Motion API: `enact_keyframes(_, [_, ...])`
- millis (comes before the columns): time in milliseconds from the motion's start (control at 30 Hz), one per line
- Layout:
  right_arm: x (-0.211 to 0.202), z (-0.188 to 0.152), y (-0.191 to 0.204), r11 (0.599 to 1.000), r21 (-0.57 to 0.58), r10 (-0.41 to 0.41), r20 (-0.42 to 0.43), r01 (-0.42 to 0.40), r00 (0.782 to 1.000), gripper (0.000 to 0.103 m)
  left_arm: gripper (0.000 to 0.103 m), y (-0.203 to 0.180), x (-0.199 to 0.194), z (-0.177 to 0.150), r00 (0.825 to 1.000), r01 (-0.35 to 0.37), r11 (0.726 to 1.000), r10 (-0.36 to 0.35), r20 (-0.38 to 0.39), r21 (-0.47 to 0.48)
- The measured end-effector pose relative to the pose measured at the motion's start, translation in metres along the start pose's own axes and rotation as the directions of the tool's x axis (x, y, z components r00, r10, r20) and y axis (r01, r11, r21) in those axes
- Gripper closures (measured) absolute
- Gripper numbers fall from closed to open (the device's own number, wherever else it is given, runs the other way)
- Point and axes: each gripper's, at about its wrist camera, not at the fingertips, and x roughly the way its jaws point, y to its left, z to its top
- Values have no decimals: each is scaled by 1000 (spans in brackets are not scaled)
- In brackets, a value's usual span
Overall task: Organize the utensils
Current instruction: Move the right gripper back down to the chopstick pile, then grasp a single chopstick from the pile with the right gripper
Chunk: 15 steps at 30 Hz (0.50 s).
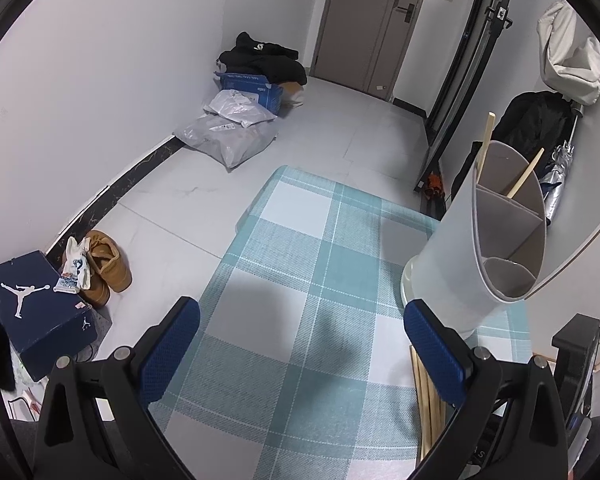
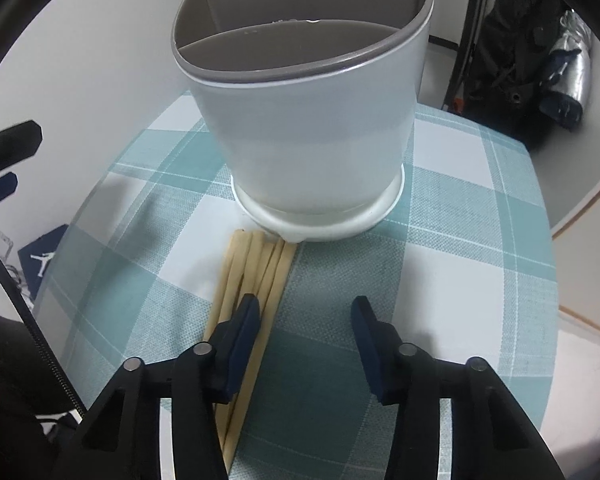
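Observation:
A white utensil holder (image 2: 312, 128) with grey inner dividers stands on the teal plaid tablecloth (image 2: 460, 260). It shows in the left wrist view (image 1: 476, 240) with two wooden chopsticks (image 1: 485, 140) in its far compartments. Several loose wooden chopsticks (image 2: 256, 280) lie side by side on the cloth, their tips touching the holder's base. My right gripper (image 2: 305, 312) is open and empty just above the cloth, its left finger over the chopsticks. My left gripper (image 1: 302, 320) is open and empty above the cloth, left of the holder; the chopsticks (image 1: 428, 400) lie beside its right finger.
The table's left edge drops to a tiled floor with a blue shoe box (image 1: 36, 304), brown shoes (image 1: 104, 264) and plastic bags (image 1: 228, 136). A dark backpack (image 2: 512, 48) and a folded silver umbrella (image 2: 572, 76) are behind the table at right. A door (image 1: 372, 20) is at the back.

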Motion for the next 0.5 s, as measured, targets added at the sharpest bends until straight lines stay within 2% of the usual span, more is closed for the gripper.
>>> enact_keyframes(100, [1, 3, 4, 1000, -15, 8, 1, -8, 1000, 66, 3, 1, 0, 0, 1000, -3, 1000, 3, 1, -2])
enact_keyframes(167, [0, 3, 6, 999, -36, -27, 8, 27, 1000, 70, 3, 2, -1, 0, 1000, -5, 1000, 5, 4, -1])
enact_keyframes(200, [1, 2, 6, 998, -47, -49, 1, 49, 999, 81, 3, 2, -1, 0, 1000, -7, 1000, 7, 4, 0])
enact_keyframes(500, [3, 2, 15, 995, -88, -56, 10, 57, 998, 86, 3, 2, -1, -1, 1000, -15, 1000, 15, 3, -1])
